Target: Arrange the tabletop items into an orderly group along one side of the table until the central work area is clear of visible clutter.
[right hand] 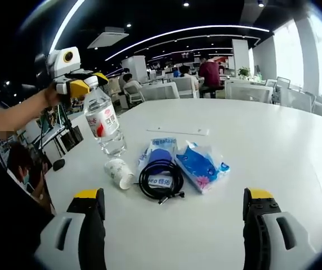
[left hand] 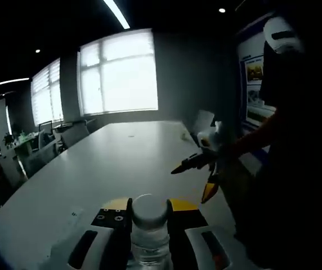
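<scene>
Right gripper view: left hand-held gripper (right hand: 85, 84) clamps water bottle (right hand: 106, 125); right hand-held gripper (right hand: 175, 216) gapes wide.

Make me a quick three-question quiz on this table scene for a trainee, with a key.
1. True or false: the left gripper holds the bottle in the air above the table.
2. Which thing lies on its side next to the coiled cable? A) cup B) stapler C) mug of pens
3. Fill in: the right gripper has its jaws ____ with nothing between them.

Key: 1 true; 2 A, the cup lies tipped over beside the cable; 3 open. The blue packets sit just past the cable.
</scene>
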The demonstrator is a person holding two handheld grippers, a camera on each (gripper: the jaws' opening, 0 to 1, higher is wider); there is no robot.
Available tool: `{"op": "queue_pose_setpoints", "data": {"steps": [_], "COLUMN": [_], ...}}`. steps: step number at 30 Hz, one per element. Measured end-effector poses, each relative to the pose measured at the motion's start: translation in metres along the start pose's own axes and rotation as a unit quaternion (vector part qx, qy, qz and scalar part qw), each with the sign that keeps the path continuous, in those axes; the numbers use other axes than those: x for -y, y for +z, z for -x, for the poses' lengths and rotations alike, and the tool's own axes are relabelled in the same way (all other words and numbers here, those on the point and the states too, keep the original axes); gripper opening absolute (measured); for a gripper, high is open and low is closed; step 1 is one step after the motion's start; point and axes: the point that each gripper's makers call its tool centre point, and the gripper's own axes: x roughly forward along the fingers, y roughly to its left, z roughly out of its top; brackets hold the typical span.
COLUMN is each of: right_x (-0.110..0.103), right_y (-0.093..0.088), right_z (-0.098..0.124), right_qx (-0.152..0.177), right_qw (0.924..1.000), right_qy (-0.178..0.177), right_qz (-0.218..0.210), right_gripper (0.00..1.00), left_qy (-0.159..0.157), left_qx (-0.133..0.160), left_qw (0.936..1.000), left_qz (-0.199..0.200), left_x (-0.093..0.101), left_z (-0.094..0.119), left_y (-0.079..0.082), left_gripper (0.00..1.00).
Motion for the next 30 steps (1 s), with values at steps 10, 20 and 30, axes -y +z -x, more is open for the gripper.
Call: {"op": "queue_pose_setpoints", "data": {"steps": [10,20,30], "right_x": [-0.003,-0.003,-0.002], "right_y": [-0.006,-0.009,-0.015], "right_z": [-0.002,-0.005,-0.006], "right_qx": [-0.005,-0.009,-0.019], "right_qw": [1.0000,0.9999,0.9996], "right_qy": [-0.001,-0.009,-0.019], "right_qz": [-0.001,-0.006,-0.011], "right_gripper": [0.99,0.98,0.97], "left_qy": [0.031,0.042,0.013], "left_qx": [-0.027,-0.064,-0.116], "left_qw": [0.9991,0.9967,0.9930], "left_qz": [0.003,0.026,0.019], "left_x": [-0.050,-0.080,-0.083], "left_z": [0.033,0.046,0.049], "left_y": [-0.030,-0.079,-0.116], "left_gripper": [0.21,0.21,0.21]}}
